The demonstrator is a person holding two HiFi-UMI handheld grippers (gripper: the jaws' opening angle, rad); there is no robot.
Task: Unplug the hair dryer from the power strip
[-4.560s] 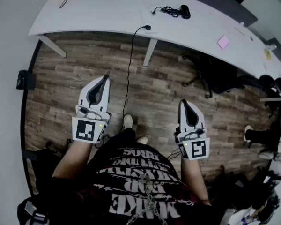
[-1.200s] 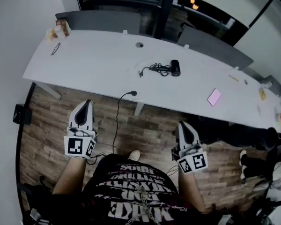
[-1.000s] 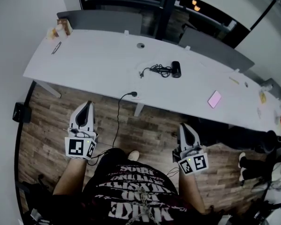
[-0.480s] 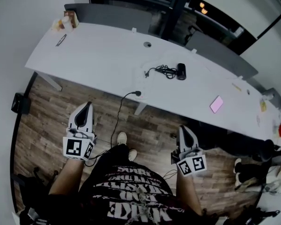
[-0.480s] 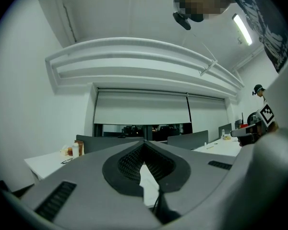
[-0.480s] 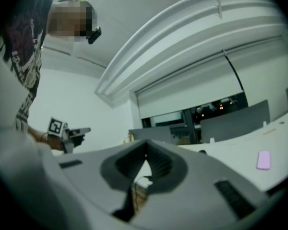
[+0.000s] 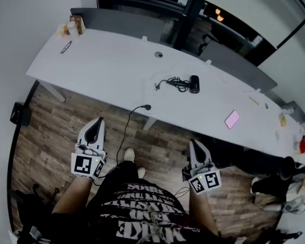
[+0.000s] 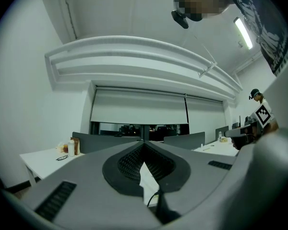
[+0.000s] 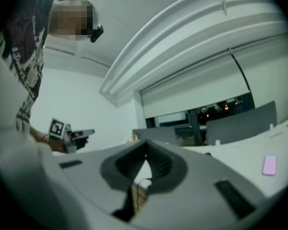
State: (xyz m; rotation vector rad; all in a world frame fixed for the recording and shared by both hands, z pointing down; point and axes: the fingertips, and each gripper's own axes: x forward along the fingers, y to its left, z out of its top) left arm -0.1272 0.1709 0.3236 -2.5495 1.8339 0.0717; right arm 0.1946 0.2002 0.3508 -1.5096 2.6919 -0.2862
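Hair dryer (image 7: 194, 84) lies beside its bundled cord (image 7: 175, 84) mid-tabletop, well in from the near edge of the white table (image 7: 107, 67). Left gripper (image 7: 95, 130) and right gripper (image 7: 195, 150) are level over the wood floor (image 7: 56, 121), short of that edge and well apart from the dryer. Both have jaws closed tip to tip, nothing between them.

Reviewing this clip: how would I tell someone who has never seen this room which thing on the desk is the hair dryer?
Start at the long white desk that runs across the head view. Near its middle lies the hair dryer, with its black cord bunched just to its left. It is the only stubby black thing there; the nearest other item, further right, is flat and pink.
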